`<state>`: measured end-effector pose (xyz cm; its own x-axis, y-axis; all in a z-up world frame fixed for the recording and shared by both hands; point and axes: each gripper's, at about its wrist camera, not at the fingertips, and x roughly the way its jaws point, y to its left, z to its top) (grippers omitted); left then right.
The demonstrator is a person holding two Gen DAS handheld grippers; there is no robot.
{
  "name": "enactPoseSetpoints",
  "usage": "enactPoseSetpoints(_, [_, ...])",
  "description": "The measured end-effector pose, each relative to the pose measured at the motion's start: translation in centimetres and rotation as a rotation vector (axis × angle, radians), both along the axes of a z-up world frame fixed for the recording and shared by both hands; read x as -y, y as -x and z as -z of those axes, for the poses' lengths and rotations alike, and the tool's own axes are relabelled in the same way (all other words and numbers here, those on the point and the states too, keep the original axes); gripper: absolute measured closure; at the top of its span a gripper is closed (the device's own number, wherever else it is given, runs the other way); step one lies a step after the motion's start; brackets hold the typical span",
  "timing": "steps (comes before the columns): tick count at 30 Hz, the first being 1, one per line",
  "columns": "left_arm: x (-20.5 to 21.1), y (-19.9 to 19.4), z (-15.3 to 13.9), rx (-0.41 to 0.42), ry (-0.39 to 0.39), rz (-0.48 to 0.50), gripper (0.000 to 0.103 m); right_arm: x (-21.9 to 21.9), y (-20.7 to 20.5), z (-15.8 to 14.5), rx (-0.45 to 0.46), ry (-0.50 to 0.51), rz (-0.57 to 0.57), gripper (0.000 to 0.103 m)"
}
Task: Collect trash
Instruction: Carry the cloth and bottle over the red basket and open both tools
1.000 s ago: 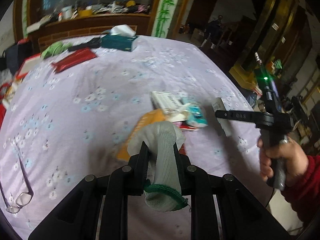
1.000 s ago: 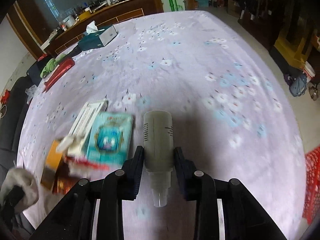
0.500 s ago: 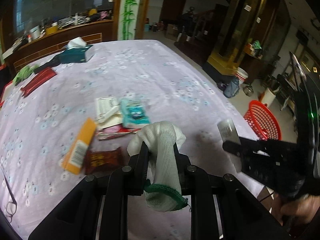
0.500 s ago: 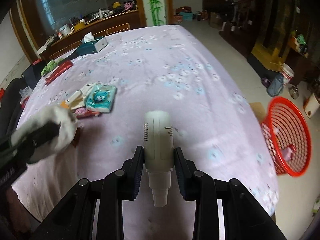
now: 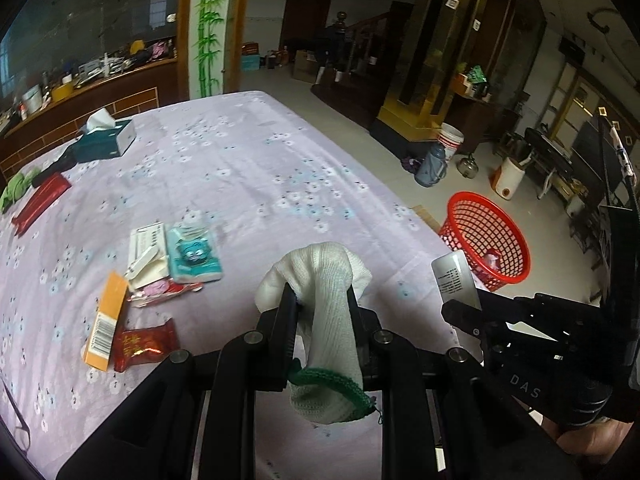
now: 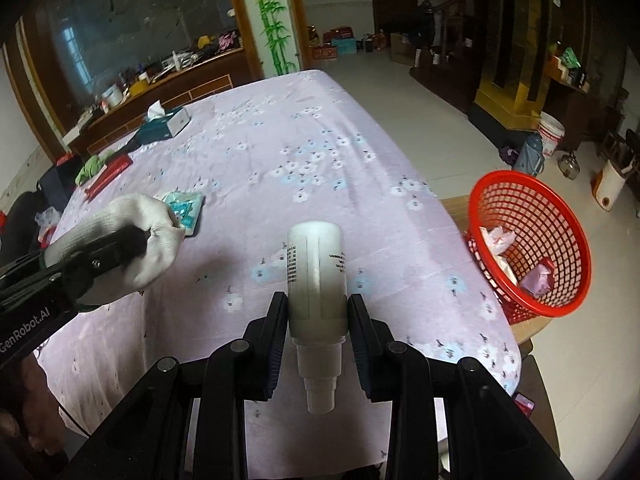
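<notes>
red basket (image 6: 532, 240) just beyond table edge (image 6: 460, 216), bare floor (image 6: 420, 112) behind

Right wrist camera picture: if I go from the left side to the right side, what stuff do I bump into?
White glove in the left gripper → white bottle in the right gripper → red basket on the floor with trash in it.

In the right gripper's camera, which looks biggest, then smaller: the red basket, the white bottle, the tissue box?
1. Red basket
2. White bottle, though it is nearest the camera, so it looks bigger than it is
3. Tissue box, far away
</notes>
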<state>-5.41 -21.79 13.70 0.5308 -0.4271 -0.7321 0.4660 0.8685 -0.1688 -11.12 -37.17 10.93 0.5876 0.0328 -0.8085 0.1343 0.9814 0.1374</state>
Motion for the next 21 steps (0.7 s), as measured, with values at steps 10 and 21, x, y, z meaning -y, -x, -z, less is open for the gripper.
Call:
enactPoseSetpoints(10, [2.9,1.1,-1.0,0.016,-0.004,0.054,0.084,2.4,1.5,-0.8,0.026,-0.040,0.044,0.070])
enactPoseSetpoints(21, [5.3,1.4,-1.6,0.027,-0.011,0.105,0.084,4.9,3.2,-1.1,0.048,-0.076,0.098,0.070])
